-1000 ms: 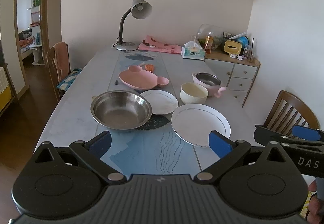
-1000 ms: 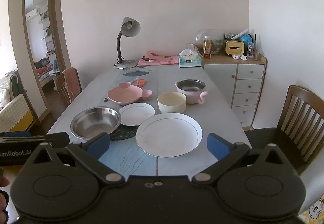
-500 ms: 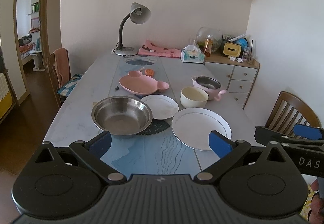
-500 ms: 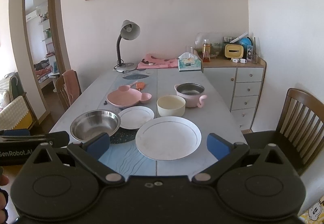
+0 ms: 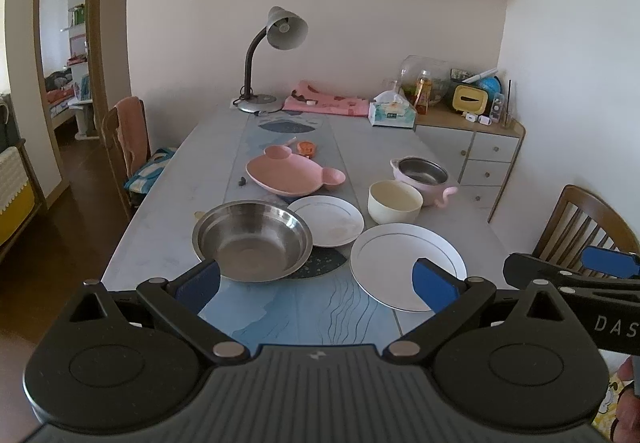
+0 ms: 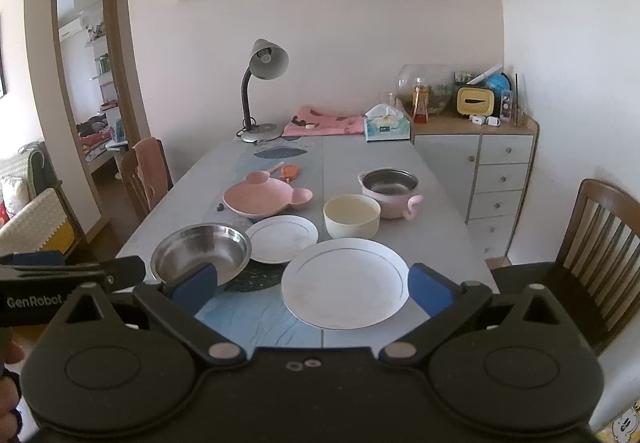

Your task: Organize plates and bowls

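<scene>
Both grippers are hovering short of the near edge of the table (image 6: pixel 436 179), each with its blue-padded fingers spread wide and nothing between them: the left gripper (image 5: pixel 318 283) is facing the steel bowl (image 5: pixel 252 239), and the right gripper (image 6: pixel 312 285) is facing the large white plate (image 6: pixel 346 281). Taking the large plate as the centre of a dial in the right wrist view, the small white plate (image 6: pixel 282 238) is lying at ten o'clock, the cream bowl (image 6: pixel 352 221) at twelve, the pink pot (image 6: pixel 390 187) with its steel liner at one, and the pink mouse-eared dish (image 6: pixel 266 197) further out at eleven; the steel bowl is sitting at nine, its rim just beside the small plate. Nothing is stacked yet. The two white plates are looking like glazed ceramic, so probably stiff, slick, fairly heavy and liable to chip; the sensible hold is at the rim nearest the gripper, one finger over and one under. The steel bowl is likely light and slippery, best pinched through its flared lip. The cream bowl is offering only its upright wall to clamp across.
</scene>
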`<state>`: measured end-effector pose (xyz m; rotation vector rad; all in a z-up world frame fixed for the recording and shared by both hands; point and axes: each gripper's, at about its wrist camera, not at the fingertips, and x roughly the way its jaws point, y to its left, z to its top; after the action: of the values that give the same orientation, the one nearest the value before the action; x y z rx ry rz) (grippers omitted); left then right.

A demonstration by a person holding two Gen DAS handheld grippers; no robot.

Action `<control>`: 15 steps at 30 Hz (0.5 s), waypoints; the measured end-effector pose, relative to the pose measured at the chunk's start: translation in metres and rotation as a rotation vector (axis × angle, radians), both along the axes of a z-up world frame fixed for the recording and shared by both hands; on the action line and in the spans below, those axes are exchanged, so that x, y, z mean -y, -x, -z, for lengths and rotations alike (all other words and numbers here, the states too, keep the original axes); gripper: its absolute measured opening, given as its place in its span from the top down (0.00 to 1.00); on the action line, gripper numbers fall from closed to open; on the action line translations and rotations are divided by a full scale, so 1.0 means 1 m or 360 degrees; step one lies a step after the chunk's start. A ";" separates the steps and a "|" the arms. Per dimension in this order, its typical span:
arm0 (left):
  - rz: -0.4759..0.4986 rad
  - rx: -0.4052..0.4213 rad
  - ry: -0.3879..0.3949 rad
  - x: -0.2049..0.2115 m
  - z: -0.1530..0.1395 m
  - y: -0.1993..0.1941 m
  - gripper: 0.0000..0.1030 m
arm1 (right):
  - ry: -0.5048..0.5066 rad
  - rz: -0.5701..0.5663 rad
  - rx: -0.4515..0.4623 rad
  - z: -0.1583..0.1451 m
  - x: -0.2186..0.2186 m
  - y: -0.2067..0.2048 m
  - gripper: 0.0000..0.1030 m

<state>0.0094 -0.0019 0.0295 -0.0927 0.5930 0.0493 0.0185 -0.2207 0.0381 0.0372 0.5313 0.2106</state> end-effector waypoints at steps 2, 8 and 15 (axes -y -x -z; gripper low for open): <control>-0.0003 -0.0002 0.0004 -0.002 -0.004 -0.002 0.00 | -0.0004 -0.0005 -0.0007 -0.003 -0.001 -0.003 0.01; 0.0001 0.0006 0.0003 -0.003 -0.011 -0.008 0.00 | -0.0011 -0.0009 -0.0028 -0.005 0.001 -0.011 0.03; -0.0005 0.0004 0.0016 -0.004 -0.015 -0.018 0.00 | -0.0007 -0.0034 -0.0025 -0.011 0.005 -0.024 0.03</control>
<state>0.0270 0.0019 0.0441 -0.1035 0.5905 0.0490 0.0426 -0.2257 0.0492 0.0375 0.5468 0.2323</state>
